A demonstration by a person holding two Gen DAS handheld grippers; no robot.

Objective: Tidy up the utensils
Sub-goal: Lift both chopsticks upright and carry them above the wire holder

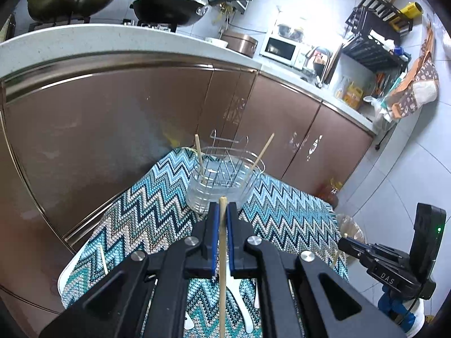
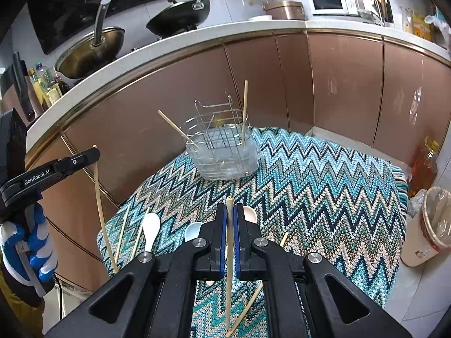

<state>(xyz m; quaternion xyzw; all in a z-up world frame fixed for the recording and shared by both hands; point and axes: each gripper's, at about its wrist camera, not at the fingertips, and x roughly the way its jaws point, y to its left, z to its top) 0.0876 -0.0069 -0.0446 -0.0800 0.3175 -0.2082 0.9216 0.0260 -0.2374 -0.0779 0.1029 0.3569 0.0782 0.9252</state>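
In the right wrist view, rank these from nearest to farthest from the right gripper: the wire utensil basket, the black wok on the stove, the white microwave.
1. Wire utensil basket, just ahead on the zigzag cloth.
2. Black wok, up on the stove, left of centre.
3. White microwave, back on the counter, upper right.

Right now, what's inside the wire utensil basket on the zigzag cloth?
The wire utensil basket in its clear plastic tub holds two wooden chopsticks: one leaning left, one nearly upright at the right. Its floor is blurred by wires and plastic, so smaller items can't be ruled out.
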